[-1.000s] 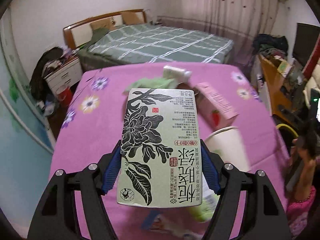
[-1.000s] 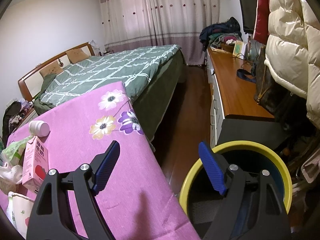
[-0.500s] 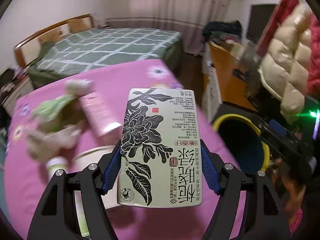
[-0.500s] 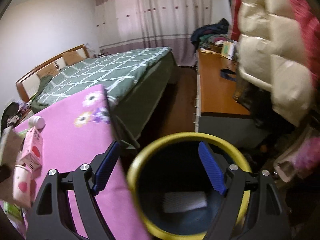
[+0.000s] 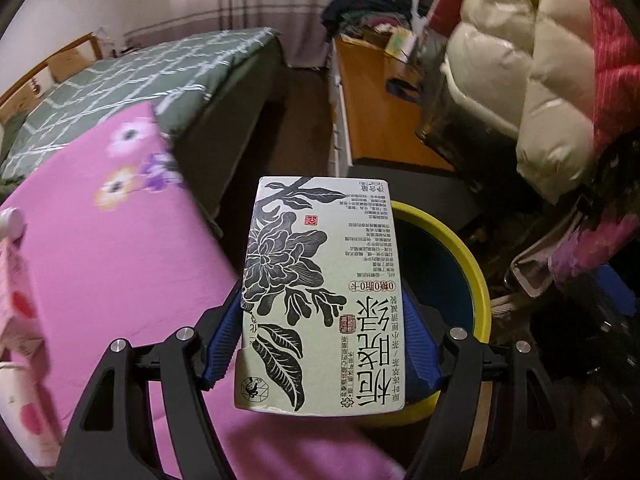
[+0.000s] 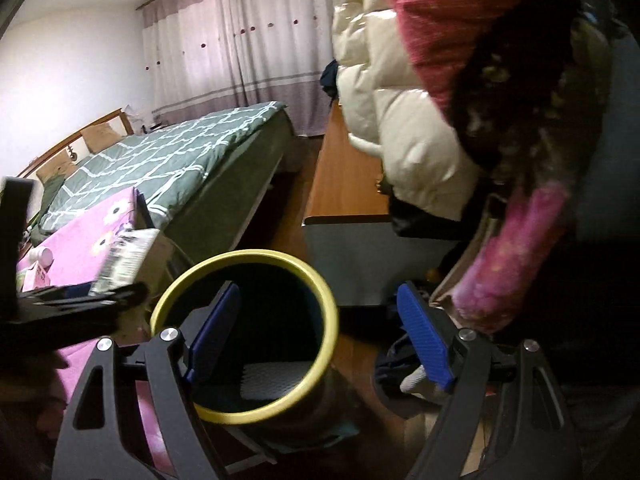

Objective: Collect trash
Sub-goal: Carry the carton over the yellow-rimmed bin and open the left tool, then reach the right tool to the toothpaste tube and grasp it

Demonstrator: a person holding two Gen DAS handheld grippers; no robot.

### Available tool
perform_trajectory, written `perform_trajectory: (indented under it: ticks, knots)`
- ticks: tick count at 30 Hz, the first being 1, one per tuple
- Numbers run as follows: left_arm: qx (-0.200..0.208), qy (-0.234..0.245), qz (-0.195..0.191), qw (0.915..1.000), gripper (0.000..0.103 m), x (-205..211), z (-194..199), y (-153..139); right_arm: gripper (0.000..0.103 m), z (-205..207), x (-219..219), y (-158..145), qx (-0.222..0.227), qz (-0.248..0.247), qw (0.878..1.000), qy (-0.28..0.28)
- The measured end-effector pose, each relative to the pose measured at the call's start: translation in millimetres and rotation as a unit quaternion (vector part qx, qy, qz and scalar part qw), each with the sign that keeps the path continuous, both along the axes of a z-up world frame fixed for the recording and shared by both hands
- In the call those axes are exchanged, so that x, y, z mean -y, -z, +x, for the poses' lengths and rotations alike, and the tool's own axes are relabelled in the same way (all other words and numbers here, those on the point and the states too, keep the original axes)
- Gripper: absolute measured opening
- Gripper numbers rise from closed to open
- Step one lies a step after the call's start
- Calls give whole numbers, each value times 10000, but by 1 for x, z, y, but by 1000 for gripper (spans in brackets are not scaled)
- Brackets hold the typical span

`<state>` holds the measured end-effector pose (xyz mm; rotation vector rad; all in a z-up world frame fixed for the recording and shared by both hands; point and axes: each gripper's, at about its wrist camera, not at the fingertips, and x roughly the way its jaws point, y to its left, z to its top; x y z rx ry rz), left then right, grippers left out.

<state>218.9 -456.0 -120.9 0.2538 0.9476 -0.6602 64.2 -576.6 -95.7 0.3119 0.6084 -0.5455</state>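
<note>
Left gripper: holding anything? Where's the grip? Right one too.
The left gripper holds the tea carton by its two long side edges, near its lower end. The right gripper is open and holds nothing.

A pale green rectangular tea carton (image 5: 322, 300) is showing a black flower-and-leaf print with small red stamps, sitting between blue ribbed pads (image 5: 420, 346) on black arms. Below it a round bin (image 5: 478, 280) is wearing a yellow rim around a dark blue inside — the same yellow ring (image 6: 244, 332) is showing from the right wrist. A pink cloth (image 5: 100, 248) is carrying white, orange and purple flowers, while the green bedspread (image 5: 152, 88) is crossing itself with white lines — a lattice.
</note>
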Motion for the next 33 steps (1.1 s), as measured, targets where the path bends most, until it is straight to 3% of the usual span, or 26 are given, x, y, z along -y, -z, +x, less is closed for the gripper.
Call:
perform_trajectory:
  ticks: [2,5,8,14,21,26,33]
  knots:
    - [-70,39,80,9999,72,12,2,8,77,-2,3,1,-26,-4,10000,40]
    - [-71,10,110,9999,88,23,1,15,77,-3,7,3,-52,51,9999,83]
    - [39,-57,3,10000,90,14,-2,4,77,-1,7,3,-56,81,9999,72]
    - [350,-406,-493,9973,95,-47,-12,-58,77,8,-8,2,-31,113,9998,-168]
    - [973,-883,-784,9882,97,-144,-28,-127,77,28,-65,1,-40,171,9945,-1036]
    - [1274,-1450,-837,9776,97,-224,-30,-155,77,39,-130,2,-59,335,9769,-2111]
    - [1576,-2660,-764,9479,97,-362,-56,-166,77,48,-238,-1,-171,418,9243,-3790]
